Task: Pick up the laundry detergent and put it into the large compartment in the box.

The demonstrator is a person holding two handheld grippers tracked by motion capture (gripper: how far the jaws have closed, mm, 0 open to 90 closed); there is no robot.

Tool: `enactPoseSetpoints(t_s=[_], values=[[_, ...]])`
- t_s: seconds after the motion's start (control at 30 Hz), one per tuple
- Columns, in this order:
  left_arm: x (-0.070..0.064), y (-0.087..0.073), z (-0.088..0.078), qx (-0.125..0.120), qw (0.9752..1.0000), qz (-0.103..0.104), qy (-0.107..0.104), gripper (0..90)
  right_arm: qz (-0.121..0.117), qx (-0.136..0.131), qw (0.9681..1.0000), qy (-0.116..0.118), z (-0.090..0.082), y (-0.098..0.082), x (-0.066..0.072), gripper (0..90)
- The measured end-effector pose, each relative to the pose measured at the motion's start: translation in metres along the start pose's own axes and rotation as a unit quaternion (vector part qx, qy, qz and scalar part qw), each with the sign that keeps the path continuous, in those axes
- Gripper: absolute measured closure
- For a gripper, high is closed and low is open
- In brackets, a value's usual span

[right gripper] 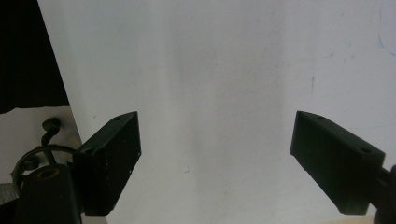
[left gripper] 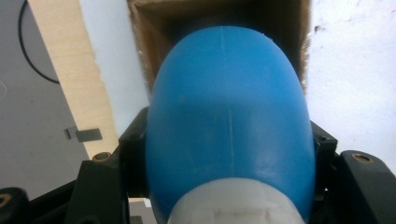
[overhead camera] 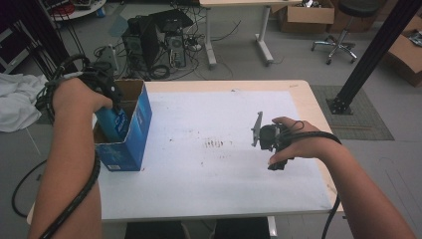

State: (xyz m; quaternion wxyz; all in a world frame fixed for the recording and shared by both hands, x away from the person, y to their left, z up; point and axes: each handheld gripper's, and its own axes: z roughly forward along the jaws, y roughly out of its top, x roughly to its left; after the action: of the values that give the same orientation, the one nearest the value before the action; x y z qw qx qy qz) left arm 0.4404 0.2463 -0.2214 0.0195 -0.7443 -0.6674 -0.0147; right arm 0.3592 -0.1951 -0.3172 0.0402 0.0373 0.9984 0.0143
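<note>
High view. Left tool [overhead camera: 110,97] clamped on a blue plastic bottle [overhead camera: 115,122], held partway inside an open-topped blue cardboard box [overhead camera: 130,130] at the left edge of the white-topped counter [overhead camera: 219,159]. Right tool [overhead camera: 272,142] hovering over bare counter, well apart from the box. Risk, as judged: box unsupported by the right tool, so a bottle catching on the inner wall could tip or slide the box toward the counter's edge.

Left gripper view. Rounded blue bottle body [left gripper: 229,121] wedged between both black jaws, white cap end [left gripper: 233,200] nearest the camera, bottom pointing into the brown box interior [left gripper: 149,18]. Bottle nearly as wide as the opening here; likely snag on the frayed cardboard rim if lowered off-centre. Smooth curved plastic gripped on its sides: possible slip or twist if pushed against resistance. Early release could let the bottle drop and topple inside.

Right gripper view. Jaws standing wide apart, nothing between them, white counter surface [right gripper: 219,70] beneath. No help available to steady the box from this position.
</note>
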Motion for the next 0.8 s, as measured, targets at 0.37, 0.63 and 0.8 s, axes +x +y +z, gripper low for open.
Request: enactPoseSetpoints(t_s=[0.37,0.63,0.8], values=[[0.000,0.003,0.036,0.008,0.9999,0.010,-0.003,38.2,0.001,0.000,1.0000,0.000,0.000,0.000,0.001,16.5],[0.000,0.004,0.054,0.013,0.9998,0.015,-0.010,38.2,0.001,0.001,1.0000,0.001,0.000,0.001,0.001,16.5],[-0.002,0.005,0.066,0.020,0.9996,0.018,-0.009,38.2,0.000,0.001,1.0000,0.001,0.001,0.001,0.001,16.5]])
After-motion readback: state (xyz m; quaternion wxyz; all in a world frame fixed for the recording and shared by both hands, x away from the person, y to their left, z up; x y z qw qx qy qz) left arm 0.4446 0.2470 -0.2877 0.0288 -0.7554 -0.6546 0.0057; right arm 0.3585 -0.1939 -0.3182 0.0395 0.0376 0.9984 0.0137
